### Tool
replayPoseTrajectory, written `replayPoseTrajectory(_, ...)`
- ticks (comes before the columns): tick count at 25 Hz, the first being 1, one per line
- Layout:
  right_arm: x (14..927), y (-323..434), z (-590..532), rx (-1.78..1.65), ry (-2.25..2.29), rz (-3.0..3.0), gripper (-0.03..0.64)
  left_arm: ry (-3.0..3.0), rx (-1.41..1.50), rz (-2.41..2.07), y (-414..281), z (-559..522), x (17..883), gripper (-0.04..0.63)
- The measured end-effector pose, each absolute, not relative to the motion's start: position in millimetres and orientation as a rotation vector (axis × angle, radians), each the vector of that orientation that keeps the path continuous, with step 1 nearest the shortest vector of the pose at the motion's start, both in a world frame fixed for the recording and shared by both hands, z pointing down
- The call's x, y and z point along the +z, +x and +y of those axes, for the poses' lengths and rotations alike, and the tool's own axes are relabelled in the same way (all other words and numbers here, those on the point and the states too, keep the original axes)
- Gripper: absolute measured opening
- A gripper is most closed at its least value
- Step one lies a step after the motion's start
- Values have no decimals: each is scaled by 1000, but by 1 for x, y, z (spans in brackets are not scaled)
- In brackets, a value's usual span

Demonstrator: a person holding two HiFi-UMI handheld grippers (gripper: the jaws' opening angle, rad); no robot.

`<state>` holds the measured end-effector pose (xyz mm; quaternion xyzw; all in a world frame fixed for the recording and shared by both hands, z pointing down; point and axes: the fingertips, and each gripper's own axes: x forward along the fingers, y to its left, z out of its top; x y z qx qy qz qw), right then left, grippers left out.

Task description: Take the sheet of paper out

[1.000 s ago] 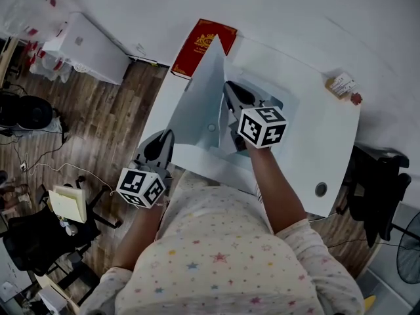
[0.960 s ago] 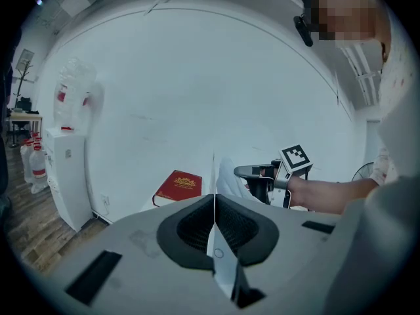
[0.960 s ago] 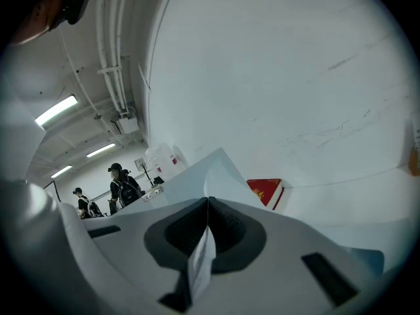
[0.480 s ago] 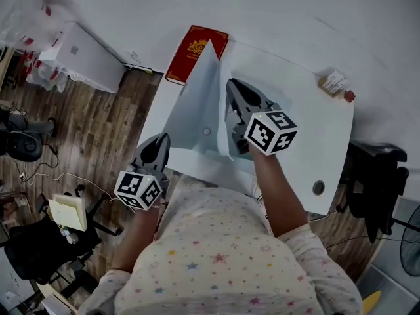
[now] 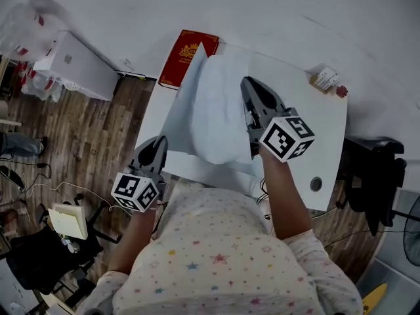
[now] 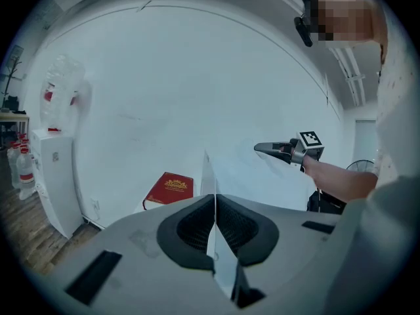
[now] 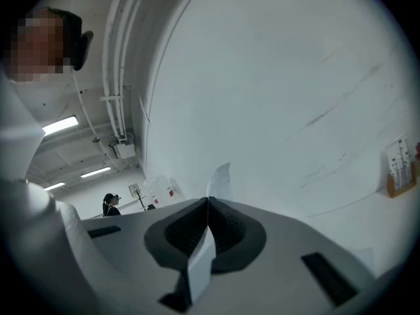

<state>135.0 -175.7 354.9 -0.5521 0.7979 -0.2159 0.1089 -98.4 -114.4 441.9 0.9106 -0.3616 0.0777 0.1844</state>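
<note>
Left gripper [image 5: 160,143] clamped shut on the thin glossy plastic sleeve [image 5: 177,117]. Right gripper [image 5: 248,84] closed on the limp, curling white sheet of paper [image 5: 220,120]. I see both just beside the red hardback book [image 5: 186,56], over the flat white surface [image 5: 315,113].

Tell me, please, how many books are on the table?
1: a red book lies at the table's far left corner, its edge behind the raised folder. More could be hidden under the folder and the paper.
</note>
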Motion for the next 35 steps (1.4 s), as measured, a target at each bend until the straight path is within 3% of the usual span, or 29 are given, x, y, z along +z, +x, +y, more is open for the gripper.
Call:
replayPoseTrajectory(24, 338, 225, -117, -545, -1879, 2109, 2, 2670, 95, -662, -54, -87, 420, 23)
replayPoseTrajectory(35, 344, 250, -108, -555, -1915, 2059, 2, 2749, 10, -530, -25, -68, 394, 75)
